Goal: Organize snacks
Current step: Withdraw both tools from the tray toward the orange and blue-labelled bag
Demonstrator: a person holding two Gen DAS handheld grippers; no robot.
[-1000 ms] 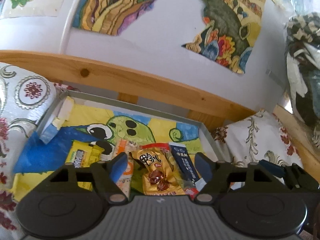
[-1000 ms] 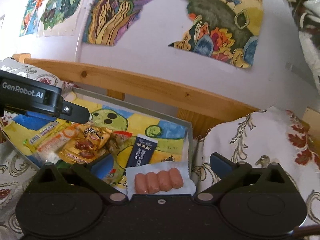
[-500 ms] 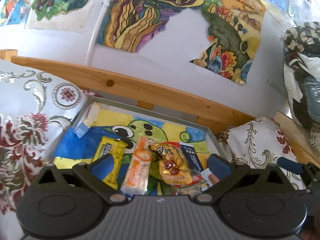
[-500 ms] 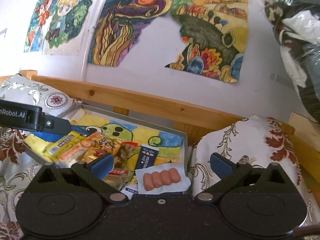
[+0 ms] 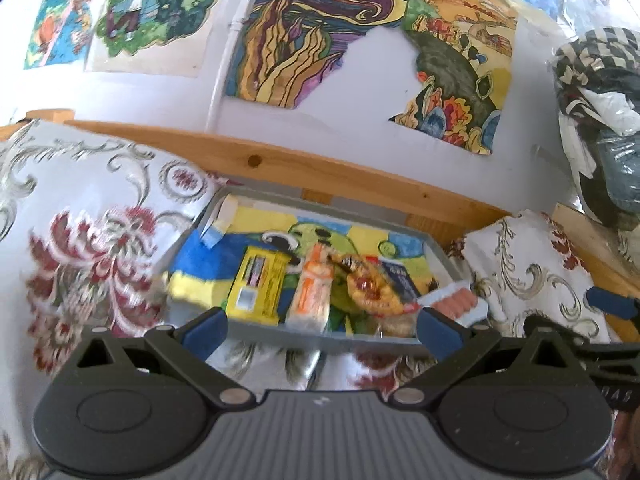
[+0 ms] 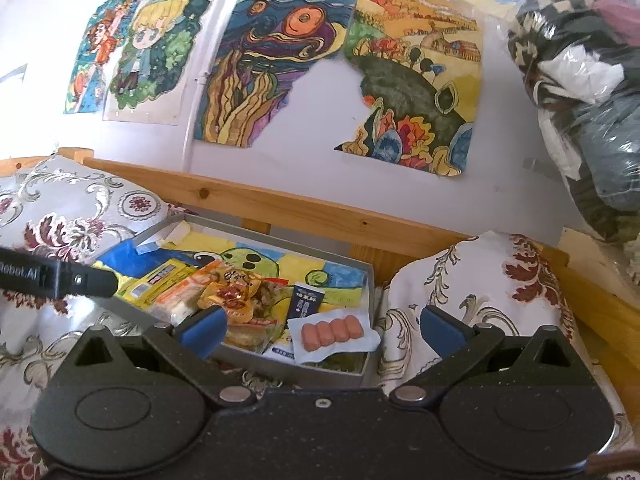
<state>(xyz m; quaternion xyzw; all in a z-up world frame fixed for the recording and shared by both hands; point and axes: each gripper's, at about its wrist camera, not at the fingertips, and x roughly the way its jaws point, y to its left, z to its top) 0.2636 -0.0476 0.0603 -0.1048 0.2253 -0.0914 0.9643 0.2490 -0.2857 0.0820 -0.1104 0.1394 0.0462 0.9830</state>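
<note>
A grey tray (image 5: 320, 342) (image 6: 370, 280) lined with a painted sheet holds the snacks. In it lie a yellow packet (image 5: 258, 286) (image 6: 154, 280), an orange-and-white bar (image 5: 312, 296) (image 6: 178, 298), a gold bag (image 5: 368, 286) (image 6: 230, 292), a dark blue sachet (image 5: 398, 280) (image 6: 304, 300) and a sausage pack (image 5: 456, 302) (image 6: 332, 332). My left gripper (image 5: 320, 330) is open and empty, held back in front of the tray's near wall. Just as empty and open, my right gripper (image 6: 320, 328) hangs before the tray's right end, near the sausages.
The tray sits on a floral cloth (image 5: 80, 240) (image 6: 480, 280) bunched up on both sides. A wooden rail (image 5: 320, 168) and a white wall with paintings (image 6: 280, 60) stand behind. A bagged bundle of clothes (image 6: 580, 80) is at the right.
Both grippers have drawn back and up from the tray, so its near wall and more of the wall paintings now show. The snacks lie where they were.
</note>
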